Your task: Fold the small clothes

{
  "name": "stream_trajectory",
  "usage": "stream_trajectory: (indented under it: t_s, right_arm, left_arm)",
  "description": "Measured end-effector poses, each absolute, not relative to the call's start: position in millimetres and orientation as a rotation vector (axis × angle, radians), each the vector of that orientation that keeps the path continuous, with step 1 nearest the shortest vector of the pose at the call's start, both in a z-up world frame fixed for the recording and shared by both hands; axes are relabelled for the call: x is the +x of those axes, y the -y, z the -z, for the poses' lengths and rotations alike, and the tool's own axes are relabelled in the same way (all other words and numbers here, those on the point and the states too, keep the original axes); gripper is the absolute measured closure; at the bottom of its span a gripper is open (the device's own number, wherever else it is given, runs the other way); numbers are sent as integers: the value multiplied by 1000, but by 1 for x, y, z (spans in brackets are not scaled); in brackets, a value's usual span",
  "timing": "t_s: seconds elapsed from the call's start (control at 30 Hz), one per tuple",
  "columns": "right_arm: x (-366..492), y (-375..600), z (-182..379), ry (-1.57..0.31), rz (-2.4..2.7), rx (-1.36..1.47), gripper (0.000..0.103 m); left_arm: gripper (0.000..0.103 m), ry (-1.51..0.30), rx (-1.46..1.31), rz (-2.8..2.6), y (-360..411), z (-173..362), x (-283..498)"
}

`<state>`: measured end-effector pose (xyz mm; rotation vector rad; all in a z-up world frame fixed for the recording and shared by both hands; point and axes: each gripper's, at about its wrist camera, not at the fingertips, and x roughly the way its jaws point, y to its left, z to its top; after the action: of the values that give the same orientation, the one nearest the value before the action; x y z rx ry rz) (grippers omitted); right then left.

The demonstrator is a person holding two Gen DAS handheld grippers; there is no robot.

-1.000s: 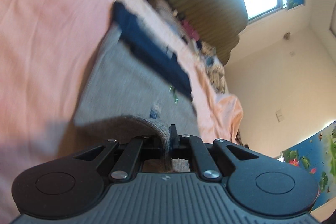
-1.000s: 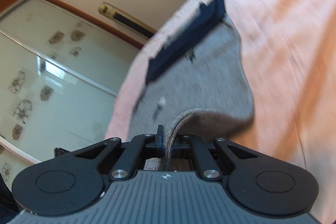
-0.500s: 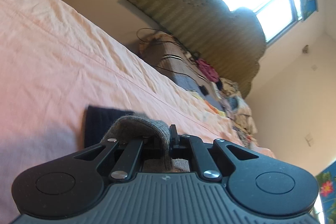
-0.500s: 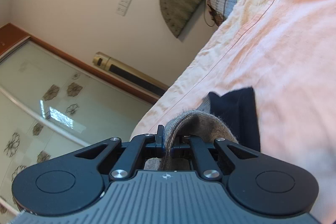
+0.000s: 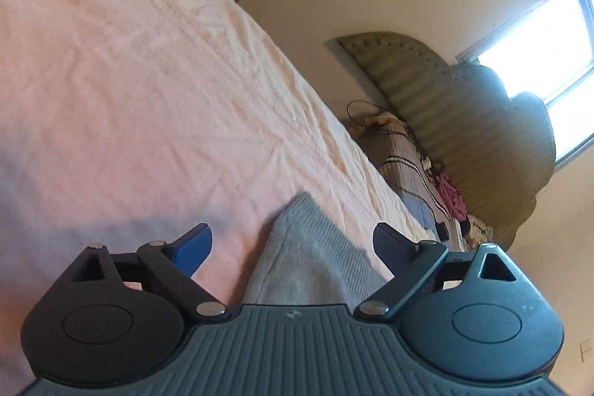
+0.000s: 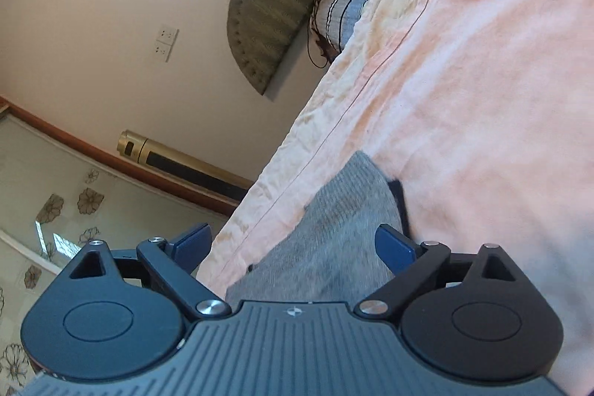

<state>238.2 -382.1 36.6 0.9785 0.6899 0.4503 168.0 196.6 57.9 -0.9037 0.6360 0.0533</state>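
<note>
A grey knitted garment (image 5: 308,255) lies folded on the pink bedsheet (image 5: 148,91), right in front of my left gripper (image 5: 293,242). That gripper's jaws are opening; the cloth lies below the gap, untouched by the pads. In the right wrist view the same grey garment (image 6: 334,232) shows a strip of its dark navy band (image 6: 401,203) at its right edge. My right gripper (image 6: 293,242) is opening too, its jaws wide over the cloth, gripping nothing.
A green padded headboard (image 5: 464,121) stands at the far end of the bed, with a striped pillow (image 5: 401,166), cables and small clothes by it. A wall with sockets (image 6: 165,43) and a gold air-conditioner column (image 6: 178,158) lie beyond the bed's left edge.
Both grippers carried the grey edge forward over the navy band, then let go and opened. The grey cloth now lies flat on the bed, covering most of the band.
</note>
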Motion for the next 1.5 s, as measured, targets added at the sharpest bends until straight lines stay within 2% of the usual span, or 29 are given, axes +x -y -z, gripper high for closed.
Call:
stream_trajectory:
  t_s: [0.2,0.3,0.33,0.4,0.47,0.63,0.67,0.7,0.73,0.77,0.8,0.83,0.97,1.17,1.33,1.5]
  right_arm:
    - [118,404,-30,-710,-377,940,6]
    - [91,393,-21,-748,-331,924,6]
    - [89,387,-18,-754,-342,914,6]
    - [92,372,-17,-768,-343,895,4]
    - [105,359,-16,-769,-349,896,0]
    - [147,338,-12,-742,-284,885,0]
    - [155,334,-12,-742,-271,868,4]
    - [161,330,-12,-745,-269,851,11]
    - [167,327,-11,-755,-279,840,19]
    - [173,326,-6,-787,-297,840,51]
    - [179,325,1,-832,-305,857,85]
    - [182,325,8,-852,-307,874,89]
    - [180,327,10,-821,-328,923,90]
    - [159,331,-27,-746,-433,927,91]
    - [115,335,-43,-768,-524,895,91]
    - [32,341,-28,-847,-577,925,91]
  left_arm:
    - [9,-616,-1051,-43,-182,-31,42]
    - [9,-591,-1076,-24,-165,-18,16]
    - [8,-576,-1046,-34,-158,-19,13]
    - [0,-585,-1009,-21,-144,-18,21]
    - [0,-578,-976,-5,-133,-19,37]
    - [0,-578,-879,-51,-115,-23,72]
    - [1,-590,-857,-38,-114,-24,79]
    - [2,-603,-833,-31,-112,-25,83]
    - [6,-615,-818,-27,-109,-26,85]
    - [29,-637,-807,-13,-108,-26,86]
    - [84,-691,-808,10,-108,-22,91]
    - [98,-775,-821,23,-108,-13,97]
    - [98,-746,-808,19,-111,-19,92]
    - [99,-657,-801,92,-123,-55,66]
    - [99,-620,-792,149,-136,-75,8]
    - [99,-703,-826,122,-154,-54,-74]
